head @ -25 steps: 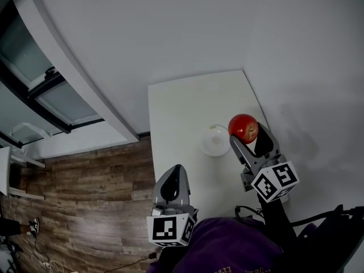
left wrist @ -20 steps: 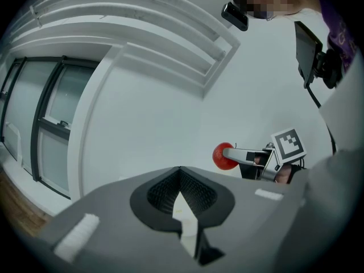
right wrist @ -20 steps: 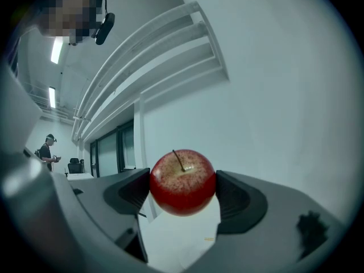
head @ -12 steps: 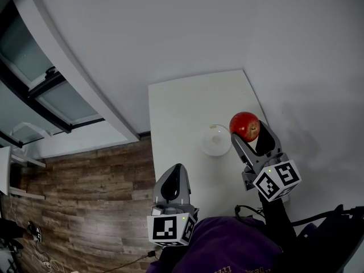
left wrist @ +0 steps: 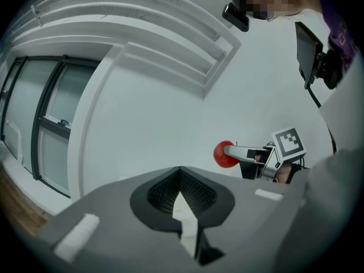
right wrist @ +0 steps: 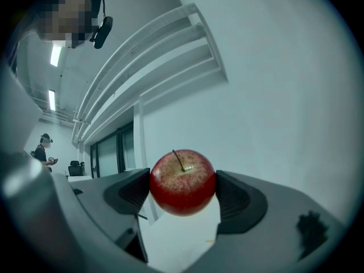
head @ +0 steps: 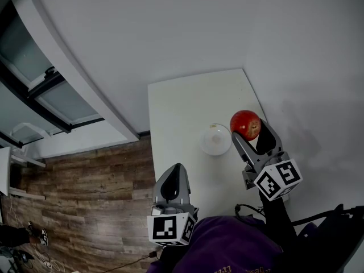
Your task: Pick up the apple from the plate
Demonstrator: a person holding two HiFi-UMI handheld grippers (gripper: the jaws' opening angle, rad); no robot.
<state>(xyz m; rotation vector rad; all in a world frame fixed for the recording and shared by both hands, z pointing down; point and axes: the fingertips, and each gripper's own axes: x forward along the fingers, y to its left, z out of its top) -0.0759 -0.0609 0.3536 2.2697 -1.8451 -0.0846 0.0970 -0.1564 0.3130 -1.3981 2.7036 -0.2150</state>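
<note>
One apple [head: 245,124] clamped in right gripper [right wrist: 182,191] | one plate [head: 214,143] on one table [head: 182,104] | left gripper [left wrist: 181,181] jaws together

Tabletop [head: 182,107]: near edge hidden under purple sleeve [head: 227,249] and left gripper [head: 176,169]; near right corner behind right gripper [head: 249,131]. Apple [head: 245,124]: flanks covered by the jaws. Plate [head: 213,141]: far right rim meets the apple; overlap or gap, cannot tell. Person [head: 35,235] at head view's lower left: cut off. Distant figure [right wrist: 42,149]: too small to read.
</note>
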